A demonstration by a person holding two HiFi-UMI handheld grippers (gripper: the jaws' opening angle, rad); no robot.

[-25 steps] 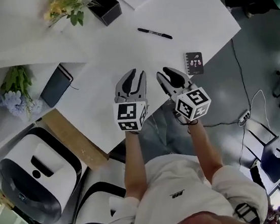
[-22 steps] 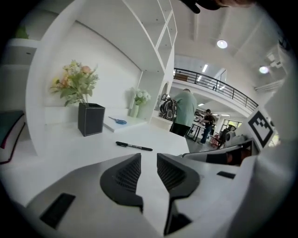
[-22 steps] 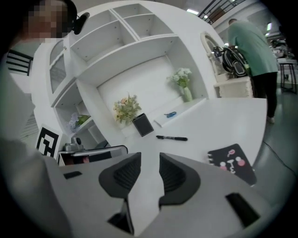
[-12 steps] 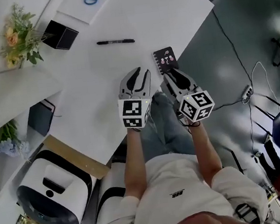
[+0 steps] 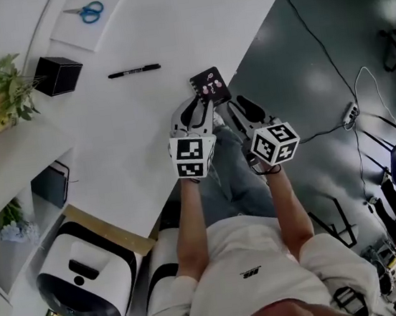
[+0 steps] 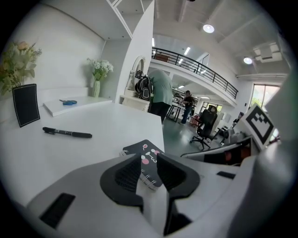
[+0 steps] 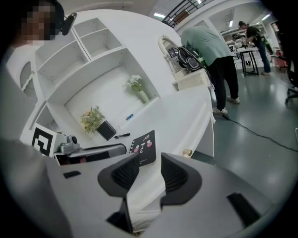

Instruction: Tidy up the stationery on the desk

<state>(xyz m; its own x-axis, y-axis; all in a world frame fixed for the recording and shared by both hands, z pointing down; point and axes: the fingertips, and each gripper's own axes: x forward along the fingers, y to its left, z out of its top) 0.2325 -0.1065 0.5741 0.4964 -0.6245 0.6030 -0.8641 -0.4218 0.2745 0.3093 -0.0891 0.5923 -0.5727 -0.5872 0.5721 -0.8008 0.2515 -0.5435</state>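
Notebook (image 5: pixel 209 85) first: a second ago it lay well ahead of both grippers, off to the right by the desk's (image 5: pixel 187 18) edge, and half a second ago there was a clear strip of white desk between it and the jaws. Now I have closed that gap. In the head view the left gripper (image 5: pixel 198 107) has its tips right at the notebook's near edge, though I cannot tell whether they touch it. The pen (image 5: pixel 134 71), the scissors (image 5: pixel 87 12) and the black box (image 5: pixel 57 74) lie in the same order as before, farther up the desk and to the left.

In the left gripper view the left gripper (image 6: pixel 149 171) has its jaws a little apart, gripping nothing. The notebook (image 6: pixel 143 151) lies flat on the desk straight ahead, and its spiral-bound corner shows through the gap. The pen (image 6: pixel 67 133) lies well beyond, to the left.

In the right gripper view the right gripper (image 7: pixel 150 174) also has its jaws apart and empty. The notebook (image 7: pixel 143 148) sits just ahead, slightly left of the gap, near the desk's edge.
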